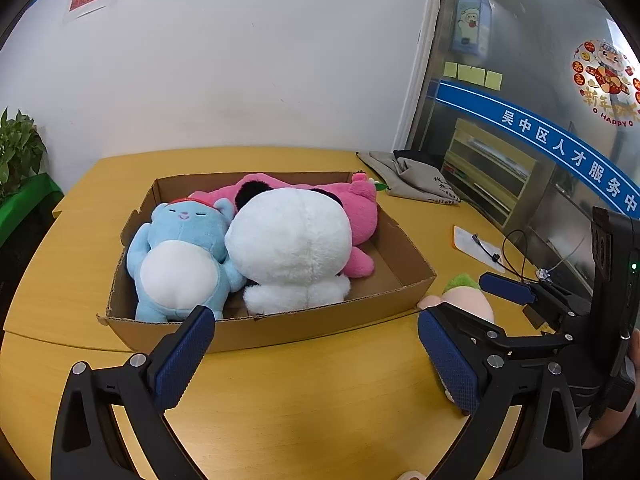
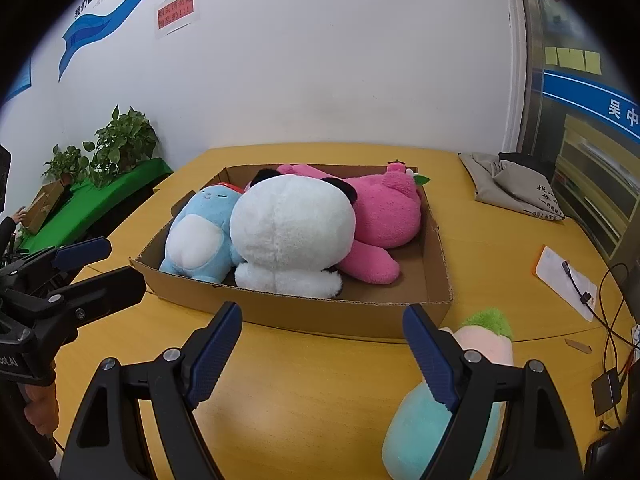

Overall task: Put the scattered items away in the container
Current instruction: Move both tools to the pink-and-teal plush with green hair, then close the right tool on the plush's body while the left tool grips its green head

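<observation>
A shallow cardboard box [image 1: 416, 276] [image 2: 438, 248] sits on the yellow table. Inside lie a light-blue plush [image 1: 180, 256] [image 2: 200, 232], a white panda plush [image 1: 292, 248] [image 2: 292, 232] and a pink plush [image 1: 362, 216] [image 2: 384, 216]. Outside the box, at its near right corner, lies a peach, green and teal plush [image 1: 468, 296] [image 2: 436, 420]. My left gripper [image 1: 316, 360] is open and empty in front of the box. My right gripper [image 2: 320, 352] is open too, its right finger overlapping that loose plush in the view. It also shows from the side [image 1: 516, 292].
A grey cloth bag [image 1: 416, 176] [image 2: 516, 188] lies at the table's far right. A white card with a cable [image 2: 568, 280] and further wires lie at the right edge. Potted plants [image 2: 120, 148] stand on a green surface to the left. A glass partition stands to the right.
</observation>
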Demonstrator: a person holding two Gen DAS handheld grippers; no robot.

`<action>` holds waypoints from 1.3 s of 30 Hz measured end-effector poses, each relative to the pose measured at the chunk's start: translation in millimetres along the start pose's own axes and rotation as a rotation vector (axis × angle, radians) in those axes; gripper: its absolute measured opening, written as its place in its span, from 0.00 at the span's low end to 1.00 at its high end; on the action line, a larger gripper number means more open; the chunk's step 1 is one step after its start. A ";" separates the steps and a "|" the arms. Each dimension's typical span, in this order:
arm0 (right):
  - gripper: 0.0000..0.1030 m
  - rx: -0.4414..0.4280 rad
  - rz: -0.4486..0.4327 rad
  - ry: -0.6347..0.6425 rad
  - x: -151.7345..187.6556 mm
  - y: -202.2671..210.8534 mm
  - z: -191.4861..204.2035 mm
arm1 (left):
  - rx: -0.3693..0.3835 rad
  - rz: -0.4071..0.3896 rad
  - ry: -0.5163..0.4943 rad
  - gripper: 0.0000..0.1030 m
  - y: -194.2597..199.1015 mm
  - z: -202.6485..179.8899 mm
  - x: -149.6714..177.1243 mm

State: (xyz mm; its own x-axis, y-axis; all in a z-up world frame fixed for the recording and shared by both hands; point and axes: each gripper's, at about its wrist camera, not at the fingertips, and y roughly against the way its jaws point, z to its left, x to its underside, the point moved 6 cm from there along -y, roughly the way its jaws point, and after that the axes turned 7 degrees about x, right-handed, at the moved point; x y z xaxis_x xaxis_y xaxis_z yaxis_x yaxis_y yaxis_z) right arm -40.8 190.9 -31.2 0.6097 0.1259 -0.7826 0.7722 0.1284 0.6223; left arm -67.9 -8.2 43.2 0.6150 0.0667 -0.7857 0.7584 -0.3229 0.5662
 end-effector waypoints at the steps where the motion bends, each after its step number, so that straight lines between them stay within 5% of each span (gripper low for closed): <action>1: 0.80 -0.001 0.000 0.001 0.6 0.2 -0.4 | 0.003 0.000 -0.001 1.00 -0.7 -0.8 0.0; 11: 0.80 0.002 0.007 -0.034 8.2 -3.3 -18.4 | 0.077 0.026 0.005 1.00 -17.3 -14.5 1.2; 17: 0.80 0.044 0.007 -0.122 23.3 1.6 -69.4 | 0.121 0.079 0.014 1.00 -40.4 -26.4 6.4; 24: 0.80 0.102 0.190 -0.274 96.9 -29.7 -138.4 | 0.195 0.170 0.008 1.00 -81.3 -53.2 17.4; 28: 0.79 -0.085 0.227 -0.326 117.5 -43.1 -125.7 | 0.223 0.216 -0.011 1.00 -100.9 -71.5 23.0; 33: 0.79 -0.157 0.194 -0.164 124.4 -37.7 -84.8 | 0.236 0.242 -0.034 1.00 -110.3 -83.9 28.2; 39: 0.76 -0.283 0.178 -0.120 136.8 -22.9 -74.5 | 0.294 0.267 -0.036 1.00 -122.0 -94.6 35.4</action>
State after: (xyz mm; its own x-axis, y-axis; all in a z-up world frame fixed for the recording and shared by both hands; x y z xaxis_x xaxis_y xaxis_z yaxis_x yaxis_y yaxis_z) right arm 11.5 278.5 -151.1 0.7599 0.0567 -0.6475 0.5821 0.3840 0.7168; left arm -118.2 122.9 -30.1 0.7704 -0.0874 -0.6315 0.4755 -0.5810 0.6605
